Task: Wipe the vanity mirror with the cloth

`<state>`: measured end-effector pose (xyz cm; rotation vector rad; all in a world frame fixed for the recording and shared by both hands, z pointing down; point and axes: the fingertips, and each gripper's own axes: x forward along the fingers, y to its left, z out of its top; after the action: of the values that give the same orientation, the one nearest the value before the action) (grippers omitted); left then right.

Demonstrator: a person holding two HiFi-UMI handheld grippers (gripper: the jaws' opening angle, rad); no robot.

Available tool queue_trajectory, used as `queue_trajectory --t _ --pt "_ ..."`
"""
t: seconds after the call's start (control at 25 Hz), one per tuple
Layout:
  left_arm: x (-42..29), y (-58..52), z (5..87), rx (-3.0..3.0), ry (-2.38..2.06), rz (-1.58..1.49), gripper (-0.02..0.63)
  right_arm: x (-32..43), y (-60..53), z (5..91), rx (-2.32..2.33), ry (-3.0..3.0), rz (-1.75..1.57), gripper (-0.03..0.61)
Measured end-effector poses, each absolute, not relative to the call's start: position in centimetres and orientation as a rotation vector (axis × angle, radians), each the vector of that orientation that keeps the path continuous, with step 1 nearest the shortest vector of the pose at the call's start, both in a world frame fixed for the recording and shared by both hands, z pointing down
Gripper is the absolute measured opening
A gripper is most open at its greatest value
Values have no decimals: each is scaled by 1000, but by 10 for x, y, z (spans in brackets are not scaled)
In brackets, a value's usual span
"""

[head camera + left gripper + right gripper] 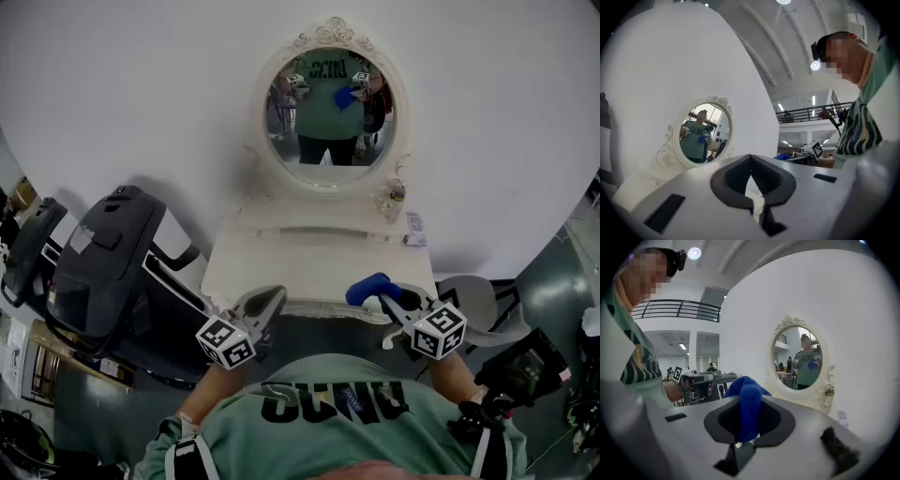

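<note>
Nearest us, our right gripper (382,298) pinches the blue cloth (367,288) in its jaws; our left gripper (274,296) has jaws together, empty. Ahead, well apart, the vanity mirror (328,112) stands on the worktop (309,264).

A white wall (131,103) backs a white dressing table (300,262), with a dark treadmill (103,272) on grey floor (555,289).

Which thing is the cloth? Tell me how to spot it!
Find the white vanity table under the oval mirror against the white wall. Just before its front edge, the right claw pinches the cloth. It's bright blue and bunched up; the left claw holds nothing.
</note>
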<state>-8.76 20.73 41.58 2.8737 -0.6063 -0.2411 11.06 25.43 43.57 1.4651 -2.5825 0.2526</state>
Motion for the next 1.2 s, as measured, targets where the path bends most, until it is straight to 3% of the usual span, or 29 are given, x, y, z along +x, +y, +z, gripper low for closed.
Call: queue_trajectory --t 0.64,1.2 --pt "-69 211 419 2883 -604 -229 9 127 260 439 1465 -2660 319 51" --pt "32 222 421 2849 -609 -226 9 214 272 435 1373 -2657 274 51"
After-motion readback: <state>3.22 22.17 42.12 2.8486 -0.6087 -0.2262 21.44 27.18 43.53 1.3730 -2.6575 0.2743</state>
